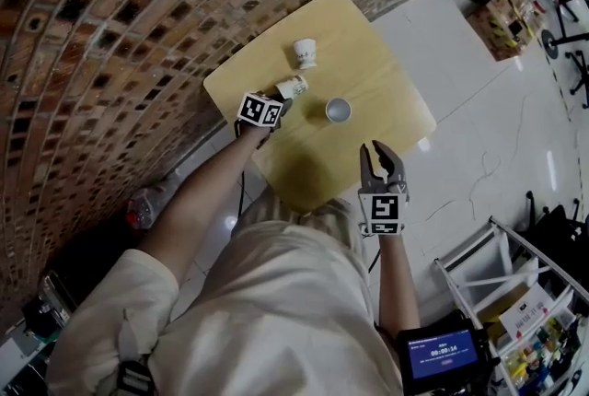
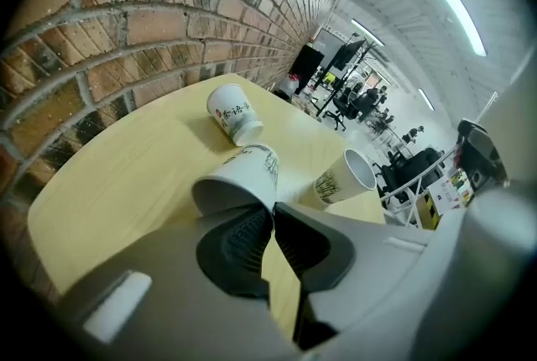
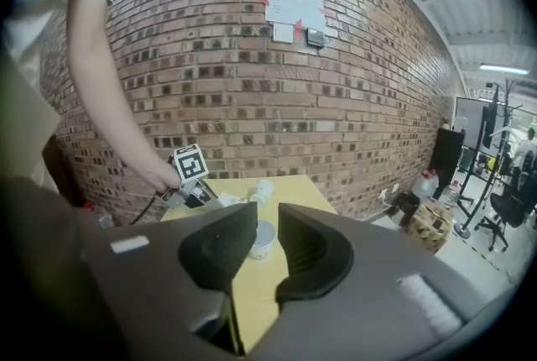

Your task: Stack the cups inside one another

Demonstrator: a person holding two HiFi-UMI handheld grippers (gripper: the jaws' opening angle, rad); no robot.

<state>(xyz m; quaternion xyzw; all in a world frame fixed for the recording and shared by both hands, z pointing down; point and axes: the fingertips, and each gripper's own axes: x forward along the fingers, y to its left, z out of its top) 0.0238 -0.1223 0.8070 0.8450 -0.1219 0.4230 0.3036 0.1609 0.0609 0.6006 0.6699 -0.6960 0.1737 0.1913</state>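
Three white paper cups sit on the yellow table (image 1: 368, 76). One stands mouth down (image 1: 305, 52) (image 2: 233, 112) near the brick wall. A second cup (image 1: 293, 87) (image 2: 243, 175) lies tipped on its side. My left gripper (image 1: 281, 101) (image 2: 271, 212) is shut on that cup, pinching its rim. The third cup (image 1: 338, 110) (image 2: 344, 179) (image 3: 262, 240) stands upright, mouth up, a little to the right. My right gripper (image 1: 378, 150) (image 3: 267, 217) hovers over the table's near edge, open, with nothing between its fingers. The upright cup shows beyond its gap.
A curved brick wall (image 1: 110, 35) borders the table's far and left sides. A plastic bottle (image 1: 147, 205) lies on the floor by the wall. A cardboard box (image 1: 502, 21) and a white shelf rack (image 1: 515, 284) stand on the tiled floor to the right.
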